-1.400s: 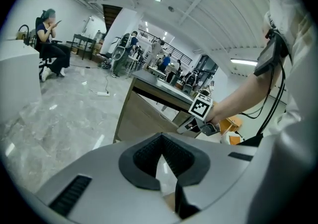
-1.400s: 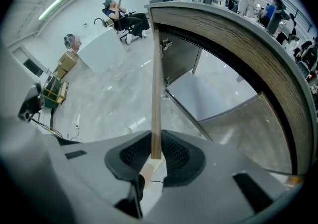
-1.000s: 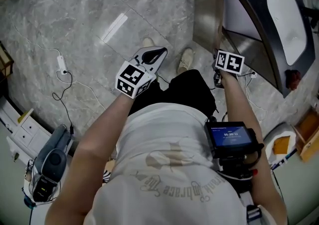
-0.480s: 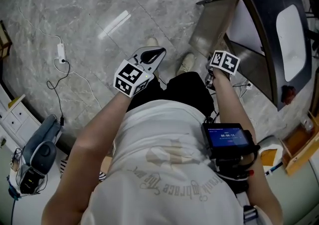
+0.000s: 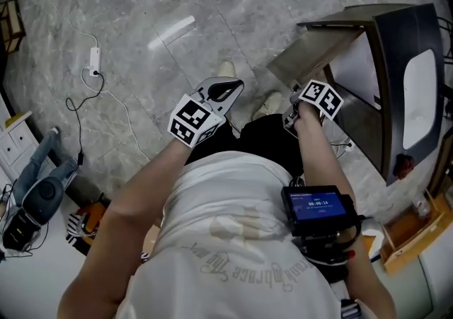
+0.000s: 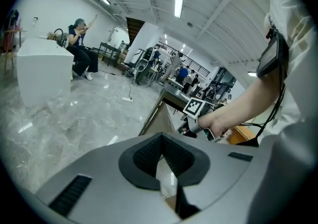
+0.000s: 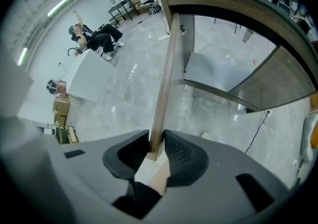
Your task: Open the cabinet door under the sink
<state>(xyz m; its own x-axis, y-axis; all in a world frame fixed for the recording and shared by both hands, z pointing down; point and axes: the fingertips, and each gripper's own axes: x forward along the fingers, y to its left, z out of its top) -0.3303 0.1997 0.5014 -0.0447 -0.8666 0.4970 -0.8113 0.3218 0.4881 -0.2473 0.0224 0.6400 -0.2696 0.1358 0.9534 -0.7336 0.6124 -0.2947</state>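
Observation:
The cabinet door (image 5: 318, 49) under the dark counter with the white sink (image 5: 419, 98) stands swung wide open, edge toward me. My right gripper (image 5: 293, 115) points down at the door's free edge. In the right gripper view the wooden door (image 7: 169, 69) runs straight into the right gripper (image 7: 156, 149); its jaws have just been opening, and the edge still lies between the pads. The cabinet's inside (image 7: 208, 74) shows bare. My left gripper (image 5: 225, 88) hovers over the floor to the left, shut and holding nothing (image 6: 160, 143); its view also catches the door (image 6: 156, 118).
A white power strip with its cable (image 5: 94, 63) lies on the marble floor at the left. A grey machine (image 5: 35, 201) stands at the lower left, a wooden crate (image 5: 407, 229) at the lower right. My shoes (image 5: 226, 70) are just before the cabinet. A white block (image 6: 42, 69) stands further off.
The door has swung further open, out and to the left, and my right gripper has travelled with its edge. My left gripper has drifted slightly sideways, still shut.

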